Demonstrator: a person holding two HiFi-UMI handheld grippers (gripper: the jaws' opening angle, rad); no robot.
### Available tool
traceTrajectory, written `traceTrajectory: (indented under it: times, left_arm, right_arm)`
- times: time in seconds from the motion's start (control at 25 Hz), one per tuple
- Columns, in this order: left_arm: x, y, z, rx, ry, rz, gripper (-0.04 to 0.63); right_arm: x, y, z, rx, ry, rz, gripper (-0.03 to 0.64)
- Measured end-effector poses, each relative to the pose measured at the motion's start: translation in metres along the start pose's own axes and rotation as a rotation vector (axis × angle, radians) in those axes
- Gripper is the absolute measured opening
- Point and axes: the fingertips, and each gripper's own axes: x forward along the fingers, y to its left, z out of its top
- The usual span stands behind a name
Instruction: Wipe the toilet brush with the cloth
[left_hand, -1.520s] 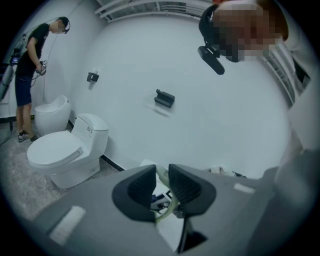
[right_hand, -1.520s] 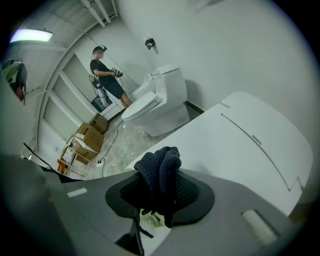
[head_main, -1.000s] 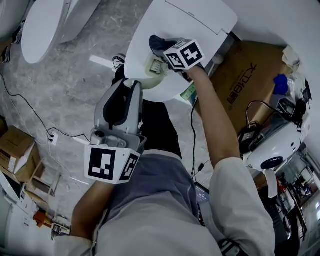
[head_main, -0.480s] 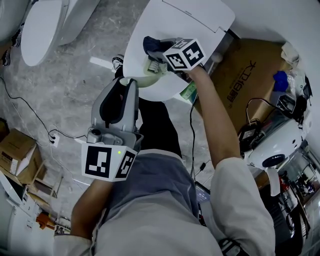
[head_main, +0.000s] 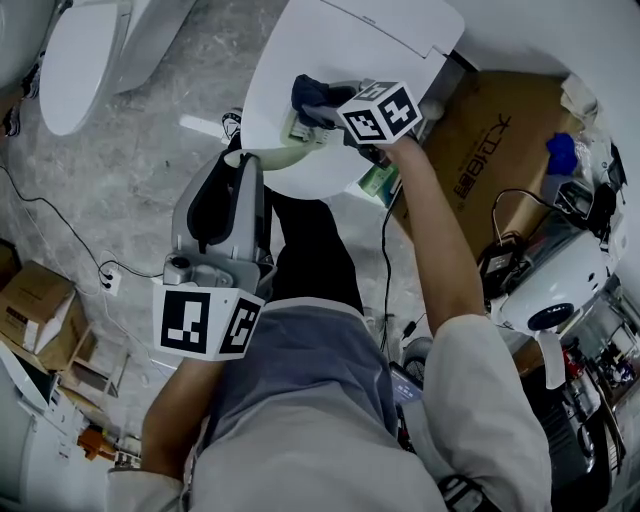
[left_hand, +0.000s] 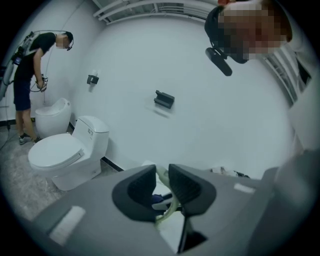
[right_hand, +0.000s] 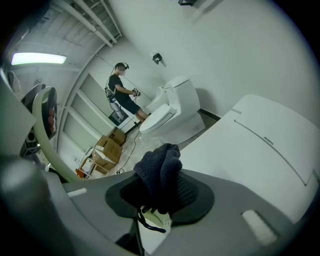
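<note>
Gripping the toilet brush by the end of its pale-green handle, the left hand-held gripper has its jaws drawn in on the handle, which passes between the two dark pads. In the head view this hand-held gripper points up and away from the person, its tips at the near edge of a closed white toilet lid. The brush lies over that lid, its handle running from the left jaws toward the right hand-held gripper.

The right hand-held gripper is clamped on a dark blue cloth, bunched so that a fold stands up above the jaws. In the head view the cloth sits against the pale head end of the brush, above the lid; whether it presses on the brush or merely covers it cannot be told. Below the cloth, a pale part of the brush shows in the right gripper view.

Beside the toilet lies a brown cardboard box on the grey floor. A second white toilet stands against the wall, with another person bent over a third toilet beyond it.
</note>
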Motion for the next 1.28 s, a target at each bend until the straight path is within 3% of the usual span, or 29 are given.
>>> traceTrajectory:
  times: [1.28]
  left_arm:
    - [0.007,-0.004,0.001,0.018,0.012,-0.002,0.0]
  right_arm:
    - [-0.03,-0.037,-0.057,0.171,-0.07,-0.095,0.112]
